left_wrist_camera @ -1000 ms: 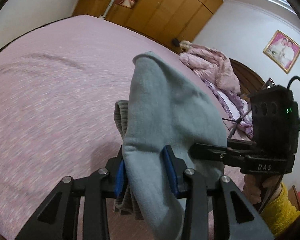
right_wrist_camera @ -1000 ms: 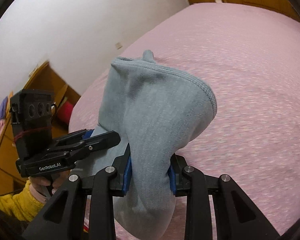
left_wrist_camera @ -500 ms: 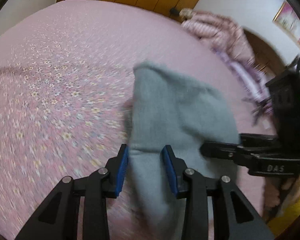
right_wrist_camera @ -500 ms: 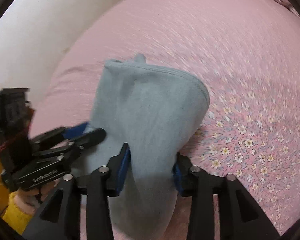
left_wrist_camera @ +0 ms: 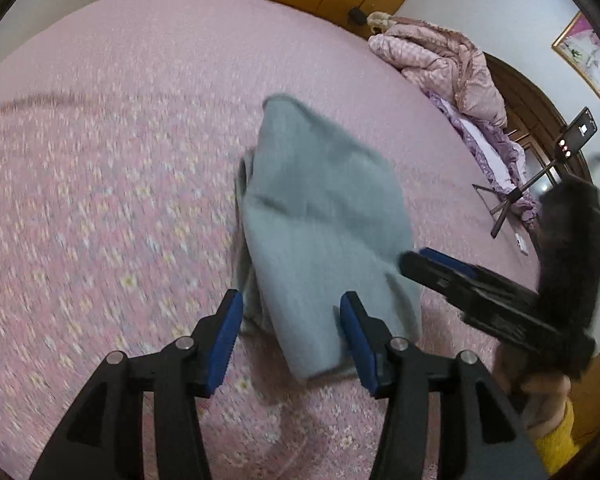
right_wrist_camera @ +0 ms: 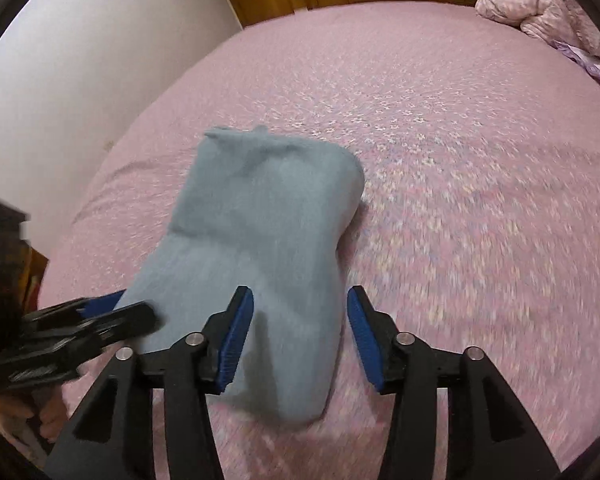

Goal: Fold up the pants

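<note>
The pants (left_wrist_camera: pixel 320 240) lie as a grey folded bundle on the pink bed (left_wrist_camera: pixel 100 160), just in front of both tools, near edge w/ a bit of fabric sitting between the pads. I read my left tool (left_wrist_camera: pixel 291 336) as released: jaws spread, blue pads clear of cloth on both sides. Same for my right tool (right_wrist_camera: pixel 300 332) — spread wide, cloth between but not pinched. So the step in hand looks like the let-go after a fold; bundle seems compact already. Frames are blurry, so edges are hard to judge. Next, I'd back both tools off w/o snagging cloth, then check if the far left flap (left_wrist_camera: pixel 246 184) needs tidying. Quilt heap (left_wrist_camera: pixel 440 60) at far right, well apart.
</note>
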{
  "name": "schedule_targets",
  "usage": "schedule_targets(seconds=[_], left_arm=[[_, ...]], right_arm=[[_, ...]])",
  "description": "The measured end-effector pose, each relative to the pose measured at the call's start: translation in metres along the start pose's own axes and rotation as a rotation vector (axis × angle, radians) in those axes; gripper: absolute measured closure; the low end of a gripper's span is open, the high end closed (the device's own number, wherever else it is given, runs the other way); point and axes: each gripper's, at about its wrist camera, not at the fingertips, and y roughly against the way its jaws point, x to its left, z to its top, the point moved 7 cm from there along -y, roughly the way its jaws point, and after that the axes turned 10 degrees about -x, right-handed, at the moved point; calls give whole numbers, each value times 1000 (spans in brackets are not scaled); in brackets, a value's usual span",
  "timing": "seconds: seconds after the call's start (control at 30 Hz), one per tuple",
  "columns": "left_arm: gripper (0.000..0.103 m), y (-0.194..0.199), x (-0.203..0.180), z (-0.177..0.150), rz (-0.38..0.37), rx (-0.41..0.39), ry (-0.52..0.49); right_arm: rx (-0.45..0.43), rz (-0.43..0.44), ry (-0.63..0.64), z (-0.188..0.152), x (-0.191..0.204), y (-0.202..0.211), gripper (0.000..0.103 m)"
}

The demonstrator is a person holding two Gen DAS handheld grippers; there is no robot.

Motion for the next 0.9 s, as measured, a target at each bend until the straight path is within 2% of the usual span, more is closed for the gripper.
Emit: schedule_targets(seconds=[0.03, 0.07, 0.13, 0.3, 0.37, 0.43, 0.47, 0.57, 0.73, 0.8, 0.9], left_arm=[[87, -6, -8, 4, -2, 0, 1], [87, -5, -8, 1, -9, -7, -1], [88, -2, -8, 1, 6, -32, -20], [85, -9, 8, -15, 44, 2, -10], [70, -12, 14, -15, 46, 5, 13], [66, -8, 24, -17, 38, 4, 41], [65, -5, 26, -17, 33, 6, 50], [65, 10, 23, -14, 33, -8, 60], [67, 42, -11, 15, 10, -120, -36], [67, 38, -24, 25, -8, -136, -85], [67, 9, -26, 28, 6, -94, -122]], right_arm=[[-12, 15, -3, -7, 3, 9, 71], [-17, 23, -2, -10, 5, 14, 79], [-18, 41, 11, -24, 11, 20, 80], [18, 46, 17, -54, 15, -9, 80], [10, 49, 19, -56, 16, -7, 80], [24, 61, 31, -57, 17, -3, 80], [32, 66, 32, -53, 17, -10, 80], [31, 86, 8, -43, 8, 5, 80], [-73, 40, 69, -1, -3, 20, 80], [-86, 19, 71, 11, -6, 17, 80], [-83, 3, 47, 27, -10, -1, 80]])
